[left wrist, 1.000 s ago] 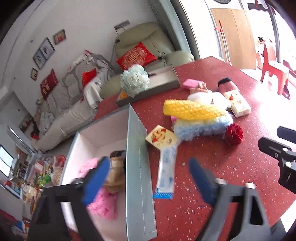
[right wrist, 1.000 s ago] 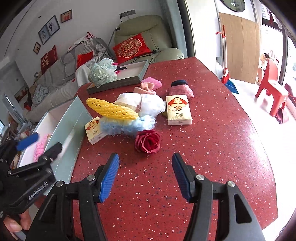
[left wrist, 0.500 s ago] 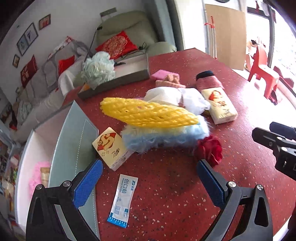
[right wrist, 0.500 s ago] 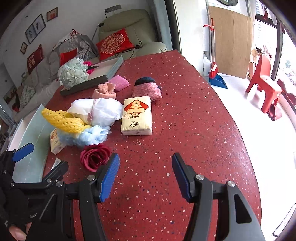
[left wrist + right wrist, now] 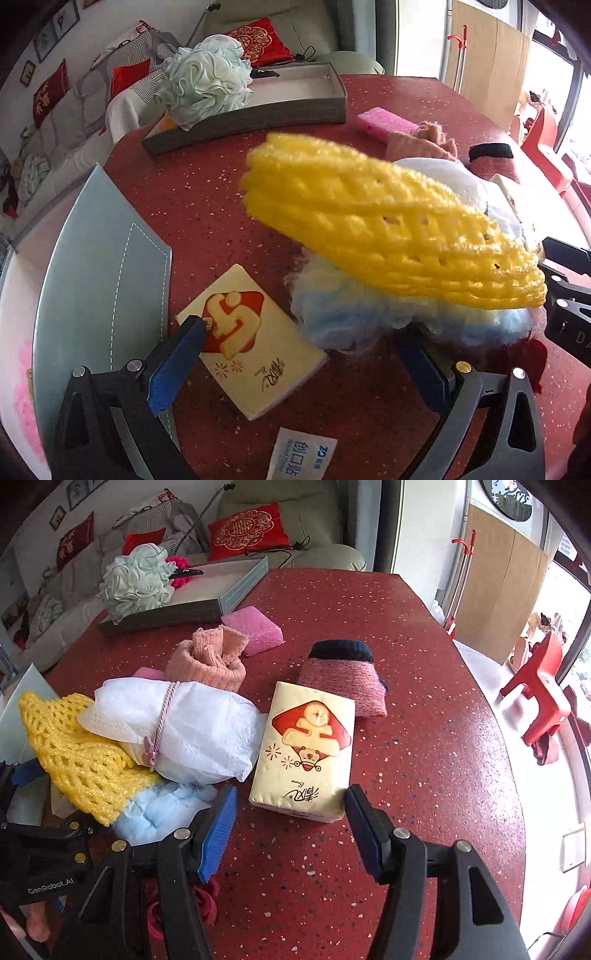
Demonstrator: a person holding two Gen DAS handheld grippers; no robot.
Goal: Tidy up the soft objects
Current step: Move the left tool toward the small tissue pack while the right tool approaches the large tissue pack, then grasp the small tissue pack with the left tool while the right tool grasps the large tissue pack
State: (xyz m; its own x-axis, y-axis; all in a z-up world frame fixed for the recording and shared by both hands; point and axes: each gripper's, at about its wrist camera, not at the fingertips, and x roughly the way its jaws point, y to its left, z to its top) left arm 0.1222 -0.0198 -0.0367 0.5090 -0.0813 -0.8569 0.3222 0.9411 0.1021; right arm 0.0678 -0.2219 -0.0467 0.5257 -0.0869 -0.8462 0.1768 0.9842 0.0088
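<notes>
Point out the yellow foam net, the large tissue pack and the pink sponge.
yellow foam net [image 5: 391, 225], left wrist view, middle of its mesh.
large tissue pack [image 5: 308, 749], right wrist view, printed top face.
pink sponge [image 5: 255, 629], right wrist view, top face.

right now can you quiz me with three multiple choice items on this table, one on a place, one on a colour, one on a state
1. Where is the mint bath pouf?
A. in the grey tray
B. on the tissue pack
C. on the floor

2. What colour is the foam net sleeve?
A. green
B. yellow
C. black

3. How does the right gripper stand?
A. shut on the rose
B. shut on a sock
C. open, holding nothing

Answers: 1 A, the pouf sits inside the tray's rim at the far end of the table. 2 B, the mesh is bright yellow in both views. 3 C, its blue pads stand apart either side of the near end of the large tissue pack, not pressing it.
</notes>
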